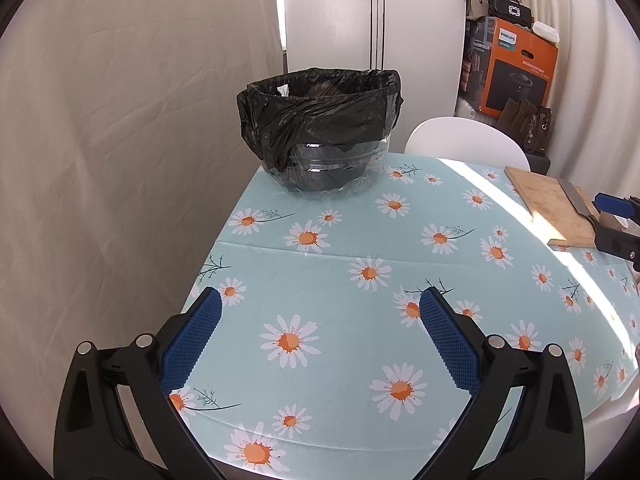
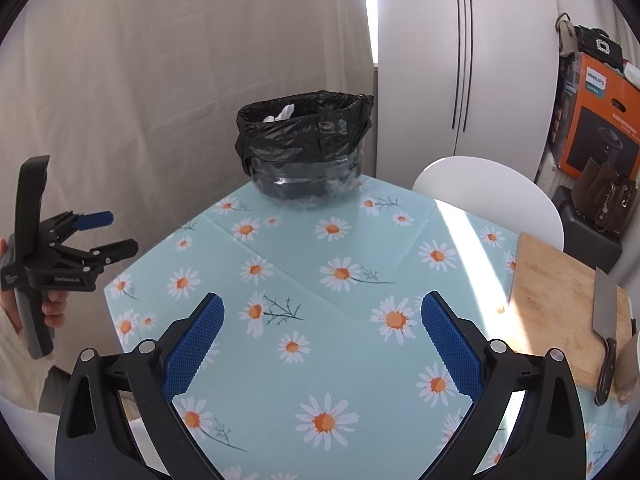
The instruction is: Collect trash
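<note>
A clear bin lined with a black bag (image 1: 320,132) stands at the far end of the daisy tablecloth (image 1: 340,300); it also shows in the right wrist view (image 2: 306,152). White crumpled paper (image 2: 282,113) lies inside it. My left gripper (image 1: 320,304) is open and empty above the cloth, well short of the bin; it also shows in the right wrist view (image 2: 114,232) at the left, held in a hand. My right gripper (image 2: 322,308) is open and empty over the cloth; it shows at the right edge of the left wrist view (image 1: 612,220).
A wooden cutting board (image 2: 560,304) with a cleaver (image 2: 606,332) lies at the table's right side. A white chair (image 2: 492,192) stands behind the table. An orange box (image 2: 600,120) and bags sit at the far right. A curtain (image 2: 160,80) hangs at the left.
</note>
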Action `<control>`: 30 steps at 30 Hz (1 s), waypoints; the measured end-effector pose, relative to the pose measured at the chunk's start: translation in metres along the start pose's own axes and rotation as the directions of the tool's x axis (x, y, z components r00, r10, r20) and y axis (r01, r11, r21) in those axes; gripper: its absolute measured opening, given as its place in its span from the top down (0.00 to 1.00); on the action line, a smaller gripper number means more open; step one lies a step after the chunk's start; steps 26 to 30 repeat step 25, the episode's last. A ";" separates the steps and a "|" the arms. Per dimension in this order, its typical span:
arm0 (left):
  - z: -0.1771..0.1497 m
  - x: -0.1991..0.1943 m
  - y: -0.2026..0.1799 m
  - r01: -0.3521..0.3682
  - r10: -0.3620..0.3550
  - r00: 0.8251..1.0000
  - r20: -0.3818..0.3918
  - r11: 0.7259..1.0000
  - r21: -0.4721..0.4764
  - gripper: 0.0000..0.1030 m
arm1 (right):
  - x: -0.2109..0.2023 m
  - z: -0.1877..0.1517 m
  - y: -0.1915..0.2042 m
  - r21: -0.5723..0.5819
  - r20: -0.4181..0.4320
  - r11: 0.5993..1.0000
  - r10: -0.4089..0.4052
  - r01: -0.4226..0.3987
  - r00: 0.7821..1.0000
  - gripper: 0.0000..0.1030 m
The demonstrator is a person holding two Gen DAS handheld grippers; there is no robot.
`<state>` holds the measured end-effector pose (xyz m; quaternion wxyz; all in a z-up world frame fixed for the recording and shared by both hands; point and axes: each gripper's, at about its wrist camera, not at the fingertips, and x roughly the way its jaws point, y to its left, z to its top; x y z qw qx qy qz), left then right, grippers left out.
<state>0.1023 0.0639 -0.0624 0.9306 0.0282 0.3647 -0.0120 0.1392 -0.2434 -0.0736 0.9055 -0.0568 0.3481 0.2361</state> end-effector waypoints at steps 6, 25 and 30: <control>-0.003 -0.002 0.002 0.005 -0.005 1.000 -0.005 1.000 -0.011 0.06 | 0.003 0.000 0.004 -0.008 -0.007 1.000 -0.004 0.004 1.000 0.08; -0.004 -0.009 0.017 0.012 -0.011 1.000 0.022 0.998 -0.057 0.06 | 0.013 -0.003 0.007 -0.023 -0.024 1.000 0.015 -0.015 1.000 0.08; -0.004 -0.009 0.017 0.012 -0.011 1.000 0.022 0.998 -0.057 0.06 | 0.013 -0.003 0.007 -0.023 -0.024 1.000 0.015 -0.015 1.000 0.08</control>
